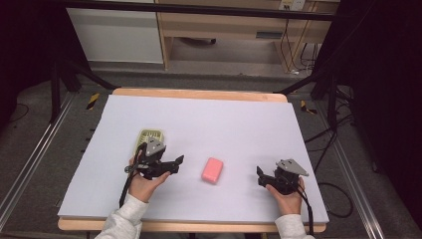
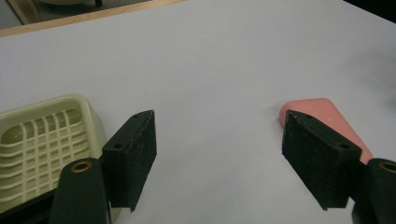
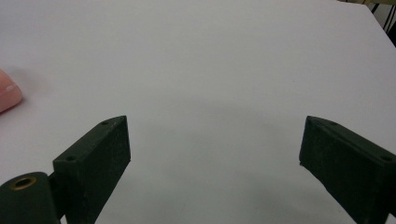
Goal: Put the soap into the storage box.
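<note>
Your left gripper (image 1: pixel 171 164) hovers with jaws apart; the right gripper (image 1: pixel 263 177) too, empty. Soap (image 1: pixel 212 170) lies between them, at 3 o'clock of the dish (image 1: pixel 149 135). It looks light, hard, probably slick: clamp its long sides.

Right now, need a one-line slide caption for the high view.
Person at a white table with open left claw and right claw flanking a pink soap; a cream soap dish sits behind the left.

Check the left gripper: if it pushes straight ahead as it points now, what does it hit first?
Probably nothing. The left gripper is open over bare table cover, with the soap dish off one side and the pink soap off the other.
</note>
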Available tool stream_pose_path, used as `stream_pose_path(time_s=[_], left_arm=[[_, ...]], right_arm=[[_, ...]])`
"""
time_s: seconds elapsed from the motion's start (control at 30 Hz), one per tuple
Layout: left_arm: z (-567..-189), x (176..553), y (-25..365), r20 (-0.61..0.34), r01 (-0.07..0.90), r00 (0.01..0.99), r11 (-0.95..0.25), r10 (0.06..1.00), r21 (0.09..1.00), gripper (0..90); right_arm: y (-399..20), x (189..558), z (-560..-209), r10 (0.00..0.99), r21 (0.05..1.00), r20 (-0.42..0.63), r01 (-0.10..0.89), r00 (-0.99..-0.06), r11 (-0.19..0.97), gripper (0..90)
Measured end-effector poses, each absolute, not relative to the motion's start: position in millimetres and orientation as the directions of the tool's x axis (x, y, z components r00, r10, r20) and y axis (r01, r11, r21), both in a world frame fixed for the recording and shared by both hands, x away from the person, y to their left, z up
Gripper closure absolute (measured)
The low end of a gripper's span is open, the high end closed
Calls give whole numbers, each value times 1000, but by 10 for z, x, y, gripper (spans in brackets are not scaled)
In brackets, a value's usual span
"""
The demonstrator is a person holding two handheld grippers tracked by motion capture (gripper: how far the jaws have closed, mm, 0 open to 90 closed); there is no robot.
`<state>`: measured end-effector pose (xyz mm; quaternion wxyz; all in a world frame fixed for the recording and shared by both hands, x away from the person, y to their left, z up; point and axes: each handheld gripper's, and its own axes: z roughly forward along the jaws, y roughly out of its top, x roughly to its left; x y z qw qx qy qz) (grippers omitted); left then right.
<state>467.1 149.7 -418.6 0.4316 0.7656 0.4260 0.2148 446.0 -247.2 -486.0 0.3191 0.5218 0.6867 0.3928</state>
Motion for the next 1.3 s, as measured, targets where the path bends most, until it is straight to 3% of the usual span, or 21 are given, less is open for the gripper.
stream_pose_path(time_s=[1.3], left_arm=[[-4247, 4769, 832, -42, 477, 631, -344, 775, 808, 253]], right_arm=[[-2477, 4473, -4863, 967, 866, -18, 479, -256, 143, 85]])
